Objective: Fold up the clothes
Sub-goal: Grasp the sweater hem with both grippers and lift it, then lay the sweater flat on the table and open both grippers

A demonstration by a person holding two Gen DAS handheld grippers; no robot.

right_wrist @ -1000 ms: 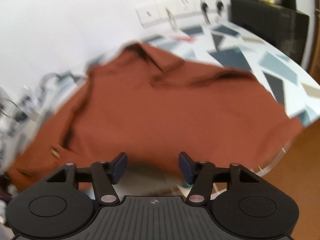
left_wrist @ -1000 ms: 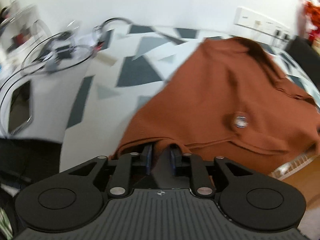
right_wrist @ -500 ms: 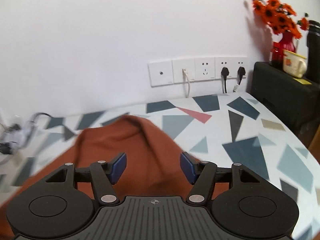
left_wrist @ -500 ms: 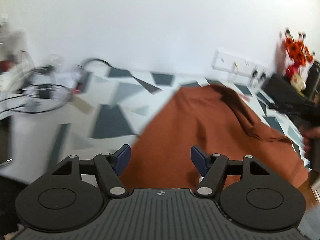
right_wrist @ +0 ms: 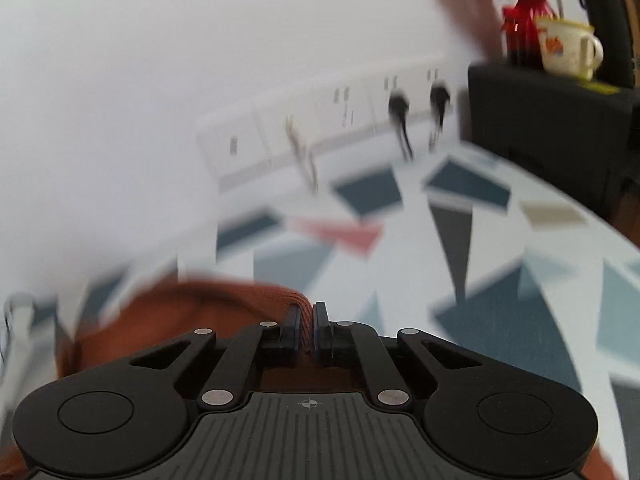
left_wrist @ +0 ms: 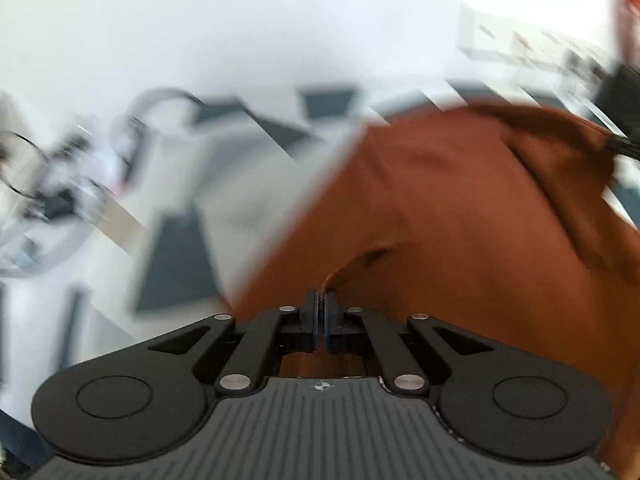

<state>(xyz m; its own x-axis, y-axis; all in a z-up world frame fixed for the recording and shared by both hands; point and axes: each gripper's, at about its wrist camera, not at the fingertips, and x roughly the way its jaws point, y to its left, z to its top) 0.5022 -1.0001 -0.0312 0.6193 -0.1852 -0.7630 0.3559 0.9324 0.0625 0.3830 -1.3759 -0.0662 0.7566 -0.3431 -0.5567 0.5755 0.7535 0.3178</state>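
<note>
A rust-brown garment (left_wrist: 460,208) lies spread over the patterned table (left_wrist: 176,264), filling the right half of the left wrist view. My left gripper (left_wrist: 321,300) is shut on a pinch of its near edge. In the right wrist view only a ridge of the brown garment (right_wrist: 224,296) shows, low and left. My right gripper (right_wrist: 306,314) is shut on a ribbed fold of that cloth, which sticks up between the fingers. Both views are blurred by motion.
Cables and small devices (left_wrist: 60,184) clutter the table's left end. Wall sockets with plugs (right_wrist: 400,108) sit behind the table (right_wrist: 500,280). A black cabinet (right_wrist: 552,120) at the right carries a red vase with orange flowers (right_wrist: 520,20) and a cream mug (right_wrist: 568,50).
Both grippers stood open half a second ago; now each has closed on the garment's edge. The views have dropped lower toward the cloth.
</note>
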